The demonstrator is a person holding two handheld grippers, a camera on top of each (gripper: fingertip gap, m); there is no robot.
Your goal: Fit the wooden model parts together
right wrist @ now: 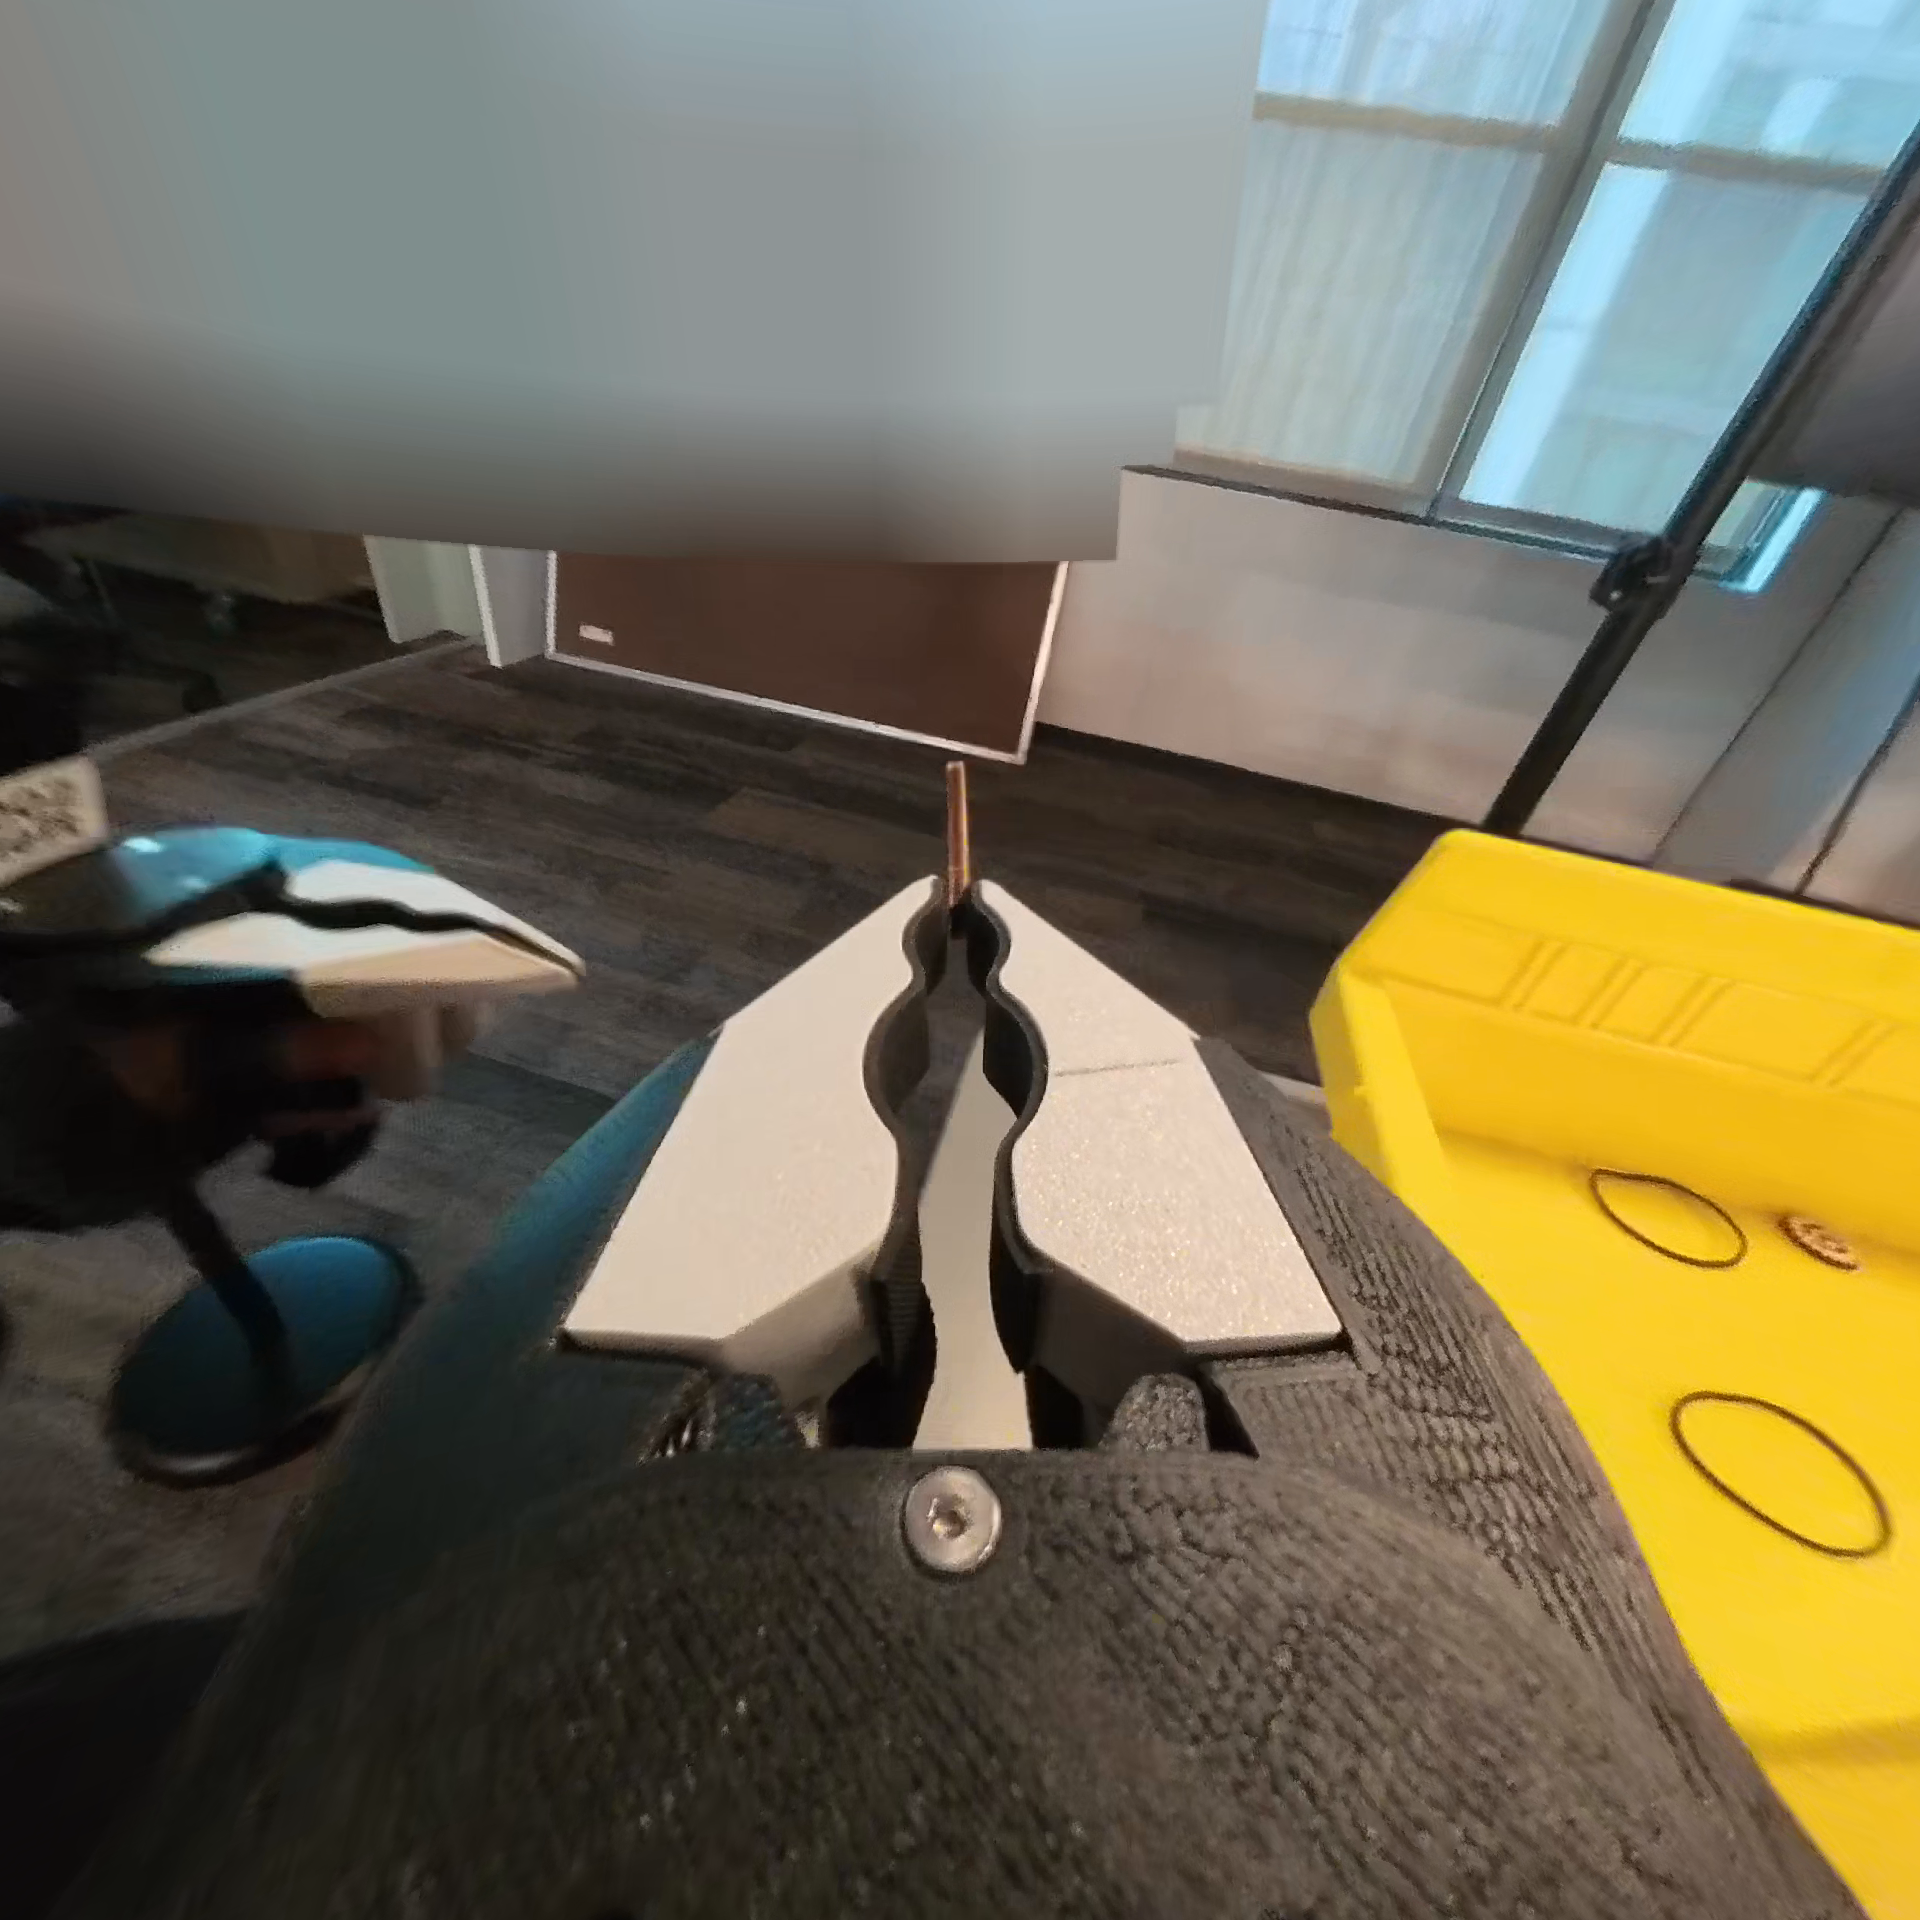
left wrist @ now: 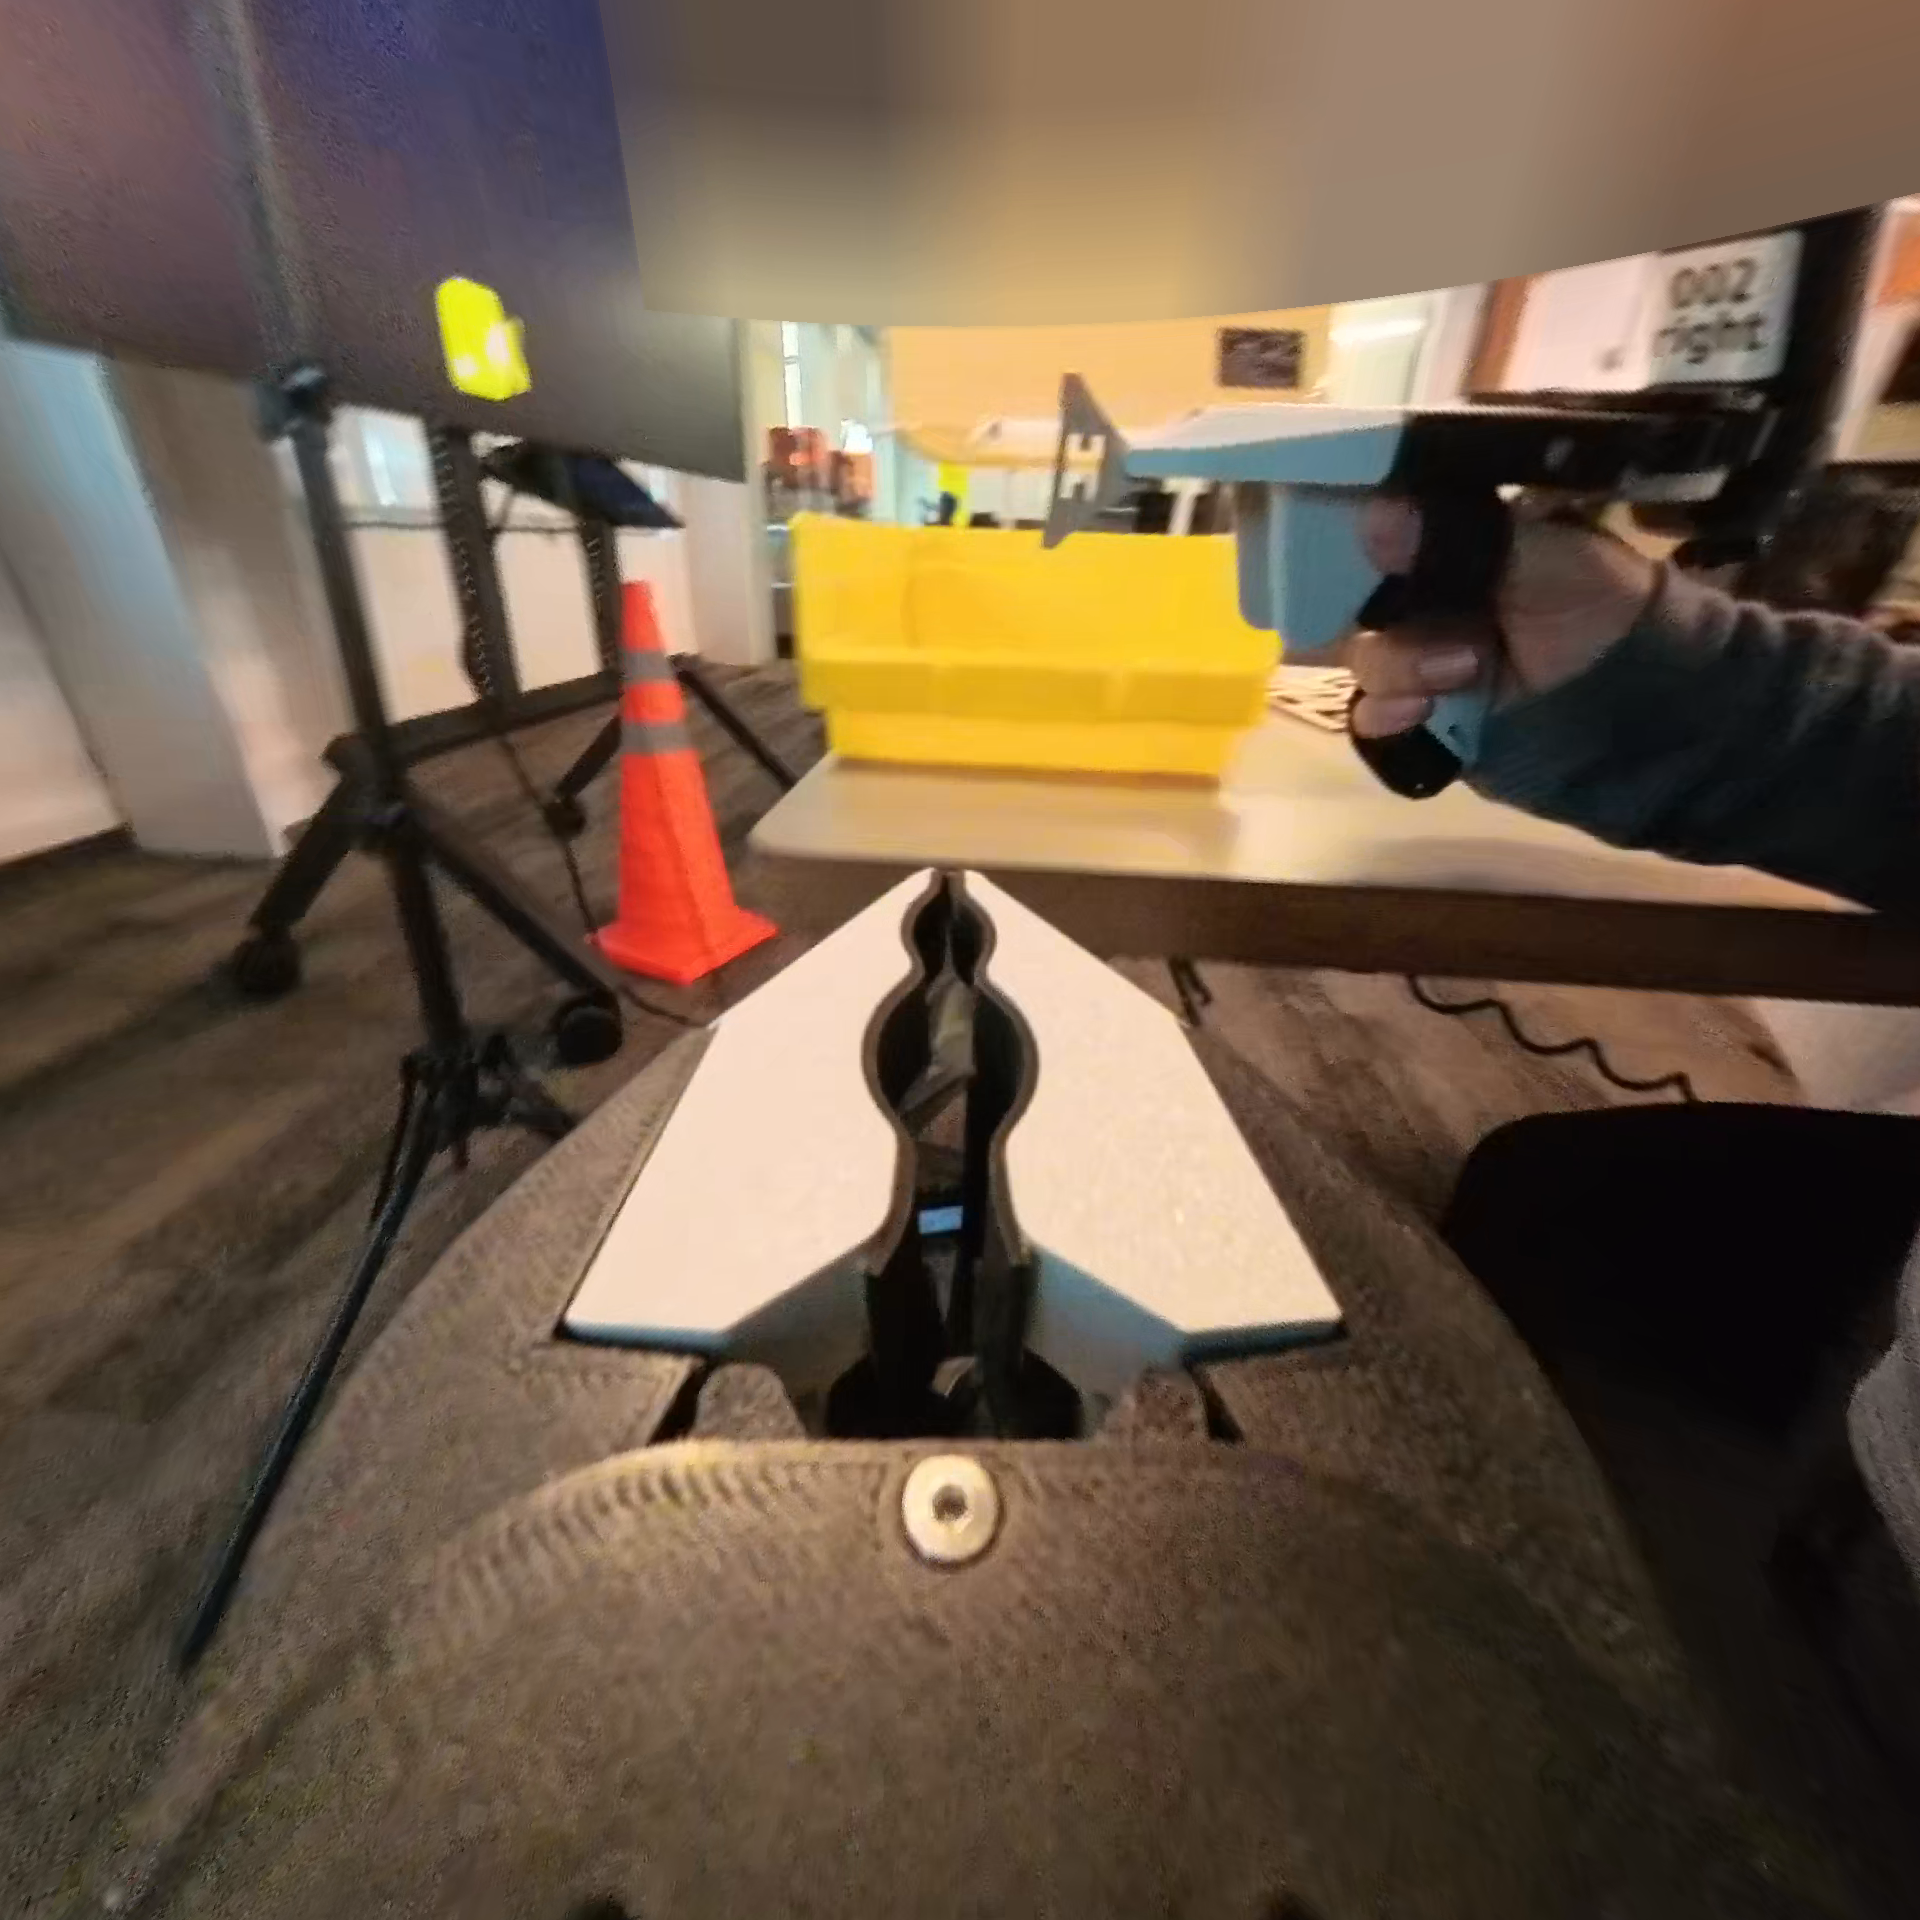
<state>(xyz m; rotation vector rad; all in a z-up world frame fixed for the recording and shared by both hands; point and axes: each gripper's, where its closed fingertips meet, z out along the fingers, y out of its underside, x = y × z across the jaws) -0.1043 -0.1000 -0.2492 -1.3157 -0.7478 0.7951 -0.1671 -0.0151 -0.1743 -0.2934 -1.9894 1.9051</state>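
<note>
Right tool (right wrist: pixel 958 902) pinching a thin wooden part (right wrist: pixel 955 826) edge-on; left tool (left wrist: pixel 948 883) pressed together, seemingly empty, below the surface (left wrist: pixel 1039 831).

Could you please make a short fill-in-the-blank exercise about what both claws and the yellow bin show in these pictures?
1. The right claw is shut on a thin wooden ____.
2. The left claw is shut and holds ____.
3. The bin on the table has the colour ____.
4. Inside the bin lie two thin black ____.

Missing words: part; nothing; yellow; rings
</note>
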